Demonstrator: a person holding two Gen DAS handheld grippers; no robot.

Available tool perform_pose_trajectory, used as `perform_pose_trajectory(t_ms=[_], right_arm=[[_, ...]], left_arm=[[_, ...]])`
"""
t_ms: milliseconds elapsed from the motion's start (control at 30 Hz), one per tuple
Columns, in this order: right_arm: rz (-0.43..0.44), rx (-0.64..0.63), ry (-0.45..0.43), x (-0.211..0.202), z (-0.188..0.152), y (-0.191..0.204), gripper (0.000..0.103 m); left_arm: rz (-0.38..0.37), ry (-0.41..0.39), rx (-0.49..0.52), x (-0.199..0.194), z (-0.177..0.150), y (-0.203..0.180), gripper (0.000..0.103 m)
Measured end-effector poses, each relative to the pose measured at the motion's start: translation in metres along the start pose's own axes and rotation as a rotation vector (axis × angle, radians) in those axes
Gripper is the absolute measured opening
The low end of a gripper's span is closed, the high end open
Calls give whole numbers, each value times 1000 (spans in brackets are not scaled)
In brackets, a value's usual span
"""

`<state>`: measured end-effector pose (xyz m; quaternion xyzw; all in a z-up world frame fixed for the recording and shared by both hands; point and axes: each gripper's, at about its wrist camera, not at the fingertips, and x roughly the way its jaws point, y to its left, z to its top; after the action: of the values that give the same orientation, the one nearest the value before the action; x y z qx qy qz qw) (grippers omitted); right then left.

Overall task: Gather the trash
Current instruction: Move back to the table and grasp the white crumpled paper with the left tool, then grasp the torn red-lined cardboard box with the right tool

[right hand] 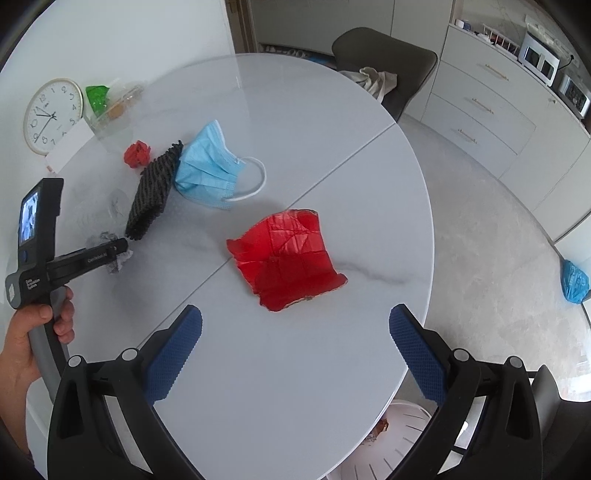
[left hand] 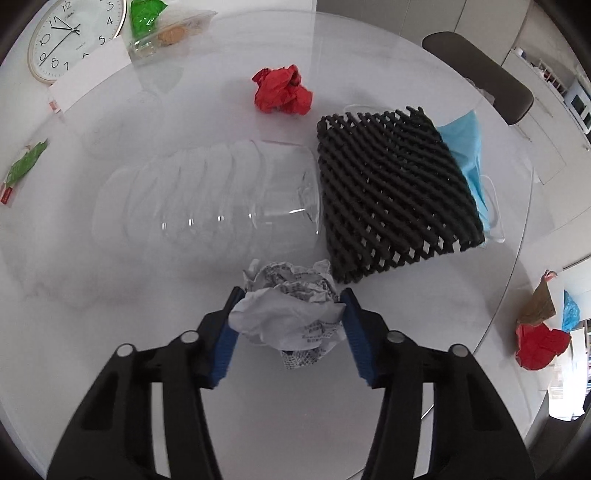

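At the round white marble-look table (right hand: 295, 369), my left gripper (left hand: 290, 317) has its blue ribbed pads pressed on either side of a crumpled ball of white printed paper (left hand: 291, 310), which sits on the tabletop low in the left wrist view. Just beyond it, at 11 o'clock, a clear ribbed plastic bottle (left hand: 207, 195) lies on its side. At 1 o'clock from the paper is a folded black foam mesh sleeve (left hand: 395, 184), which overlaps a pale blue surgical face mask (left hand: 465, 147). A crumpled red paper wad (left hand: 282, 94) rests apart at 12 o'clock, farther up the table.

My right gripper (right hand: 295, 350) hovers with its jaws standing wide and nothing between them. A flat, creased square of red plastic film (right hand: 286, 258) lies on the table at its 12 o'clock, clear of both pads. In that view my left hand (right hand: 33, 339) grips the other tool's grey handle at 9 o'clock.

A round white wall clock (left hand: 74, 37) leans at the table's far left edge, beside a clear plastic food box (left hand: 166, 33) with green wrapping. A white slatted bin (right hand: 399, 443) shows below the near table edge.
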<state>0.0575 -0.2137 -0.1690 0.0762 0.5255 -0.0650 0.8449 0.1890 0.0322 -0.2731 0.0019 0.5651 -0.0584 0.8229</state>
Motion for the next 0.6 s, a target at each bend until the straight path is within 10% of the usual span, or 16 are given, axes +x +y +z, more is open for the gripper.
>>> perform_pose_trajectory(t_ms=[467, 600], right_arm=[[-20, 35, 115, 49, 13, -22, 101], [107, -33, 143, 51, 23, -23, 101]], left_arm=[[-23, -18, 22, -25, -14, 5, 45], [-44, -24, 49, -40, -24, 7, 45]])
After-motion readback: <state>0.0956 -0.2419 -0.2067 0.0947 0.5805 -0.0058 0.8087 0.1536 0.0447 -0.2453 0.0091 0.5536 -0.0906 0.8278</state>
